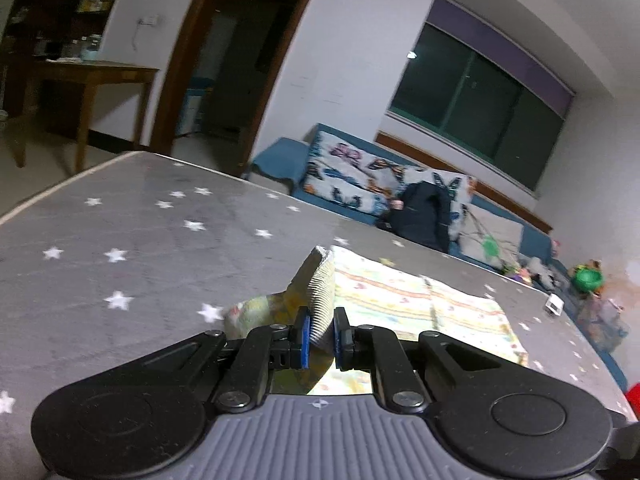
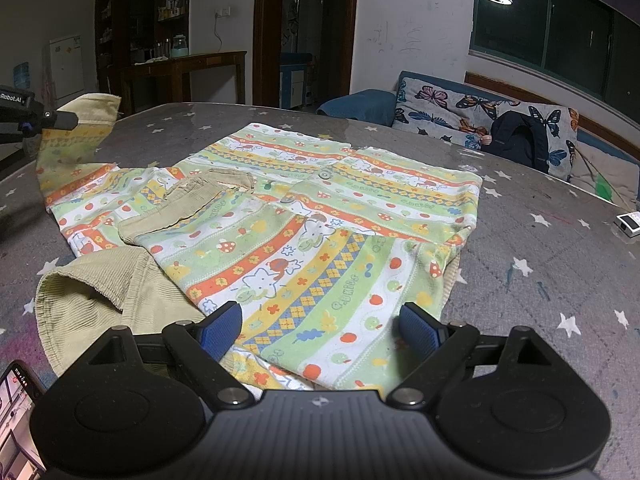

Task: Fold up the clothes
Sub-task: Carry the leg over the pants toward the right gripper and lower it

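A child's patterned garment (image 2: 304,232) with beige corduroy cuffs lies spread on the grey star-print surface (image 2: 540,264). My left gripper (image 1: 321,336) is shut on a ribbed beige cuff (image 1: 322,292) of one sleeve and holds it lifted; in the right wrist view that gripper (image 2: 60,120) shows at the far left with the raised sleeve (image 2: 76,136). My right gripper (image 2: 320,326) is open, its blue pads (image 2: 220,330) either side of the garment's near edge, close above the fabric. Another beige cuff (image 2: 100,300) lies at the near left.
A blue sofa with butterfly cushions (image 2: 472,112) and a dark bag (image 2: 520,140) stands beyond the surface. A small white box (image 2: 628,224) lies at the right edge. A wooden table (image 2: 188,68) and a doorway stand behind. A phone (image 2: 18,420) shows at bottom left.
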Tool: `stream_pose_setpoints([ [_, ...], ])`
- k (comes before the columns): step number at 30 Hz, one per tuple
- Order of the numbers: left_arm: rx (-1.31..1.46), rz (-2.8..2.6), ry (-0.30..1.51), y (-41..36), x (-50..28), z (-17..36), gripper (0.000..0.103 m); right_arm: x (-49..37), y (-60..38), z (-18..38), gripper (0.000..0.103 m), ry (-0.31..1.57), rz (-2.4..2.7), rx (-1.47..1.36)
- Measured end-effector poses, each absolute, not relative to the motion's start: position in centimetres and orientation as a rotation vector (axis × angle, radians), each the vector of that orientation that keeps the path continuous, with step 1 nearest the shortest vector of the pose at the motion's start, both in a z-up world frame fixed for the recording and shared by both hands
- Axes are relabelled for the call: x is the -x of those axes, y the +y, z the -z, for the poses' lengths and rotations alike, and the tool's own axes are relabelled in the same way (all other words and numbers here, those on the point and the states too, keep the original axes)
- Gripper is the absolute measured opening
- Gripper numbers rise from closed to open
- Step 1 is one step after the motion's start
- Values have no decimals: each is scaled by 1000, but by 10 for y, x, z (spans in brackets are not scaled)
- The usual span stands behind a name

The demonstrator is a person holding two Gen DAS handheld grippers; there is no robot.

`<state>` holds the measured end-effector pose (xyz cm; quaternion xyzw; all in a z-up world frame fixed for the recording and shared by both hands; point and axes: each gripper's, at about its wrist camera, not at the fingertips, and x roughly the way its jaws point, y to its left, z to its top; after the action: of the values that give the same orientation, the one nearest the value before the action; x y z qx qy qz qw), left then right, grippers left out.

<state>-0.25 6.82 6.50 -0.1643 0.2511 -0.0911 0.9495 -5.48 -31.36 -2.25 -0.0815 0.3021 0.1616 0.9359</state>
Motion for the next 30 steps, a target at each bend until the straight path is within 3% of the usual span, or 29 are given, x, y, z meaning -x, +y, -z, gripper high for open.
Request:
stream_pose_setpoints([
  [30, 279, 462, 571, -35, -7, -62, 12, 54, -313, 22, 92, 622, -335, 158],
])
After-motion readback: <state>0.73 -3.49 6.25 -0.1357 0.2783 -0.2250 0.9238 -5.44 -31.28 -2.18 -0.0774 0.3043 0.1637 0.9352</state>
